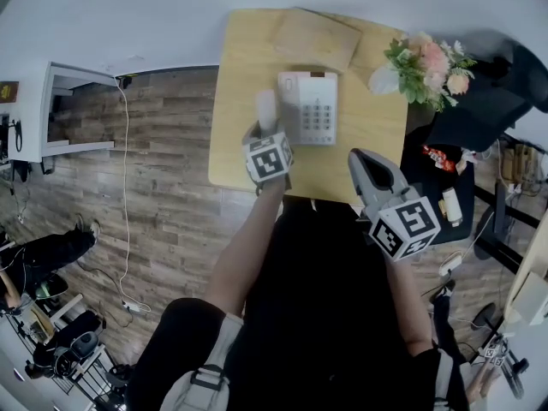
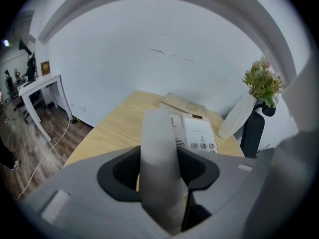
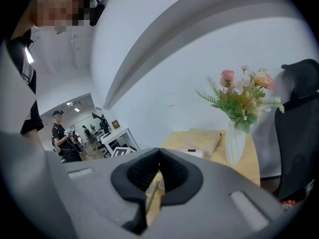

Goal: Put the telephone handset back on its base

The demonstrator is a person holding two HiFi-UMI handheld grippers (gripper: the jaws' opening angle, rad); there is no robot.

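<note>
The left gripper (image 2: 159, 171) clamps its fingers on the handset (image 1: 267, 108), above the counter (image 1: 235, 75) just left of the base (image 1: 312, 110) (cradle empty); seating it remains. The right gripper (image 3: 159, 156) has its fingers together, empty.

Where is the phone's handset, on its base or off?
Off. The left gripper holds the handset between its fingers, up in the air, short of the telephone base.

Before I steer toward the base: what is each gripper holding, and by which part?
The left gripper clamps the handset by its sides, one end sticking out ahead. The right gripper is shut and empty.
</note>
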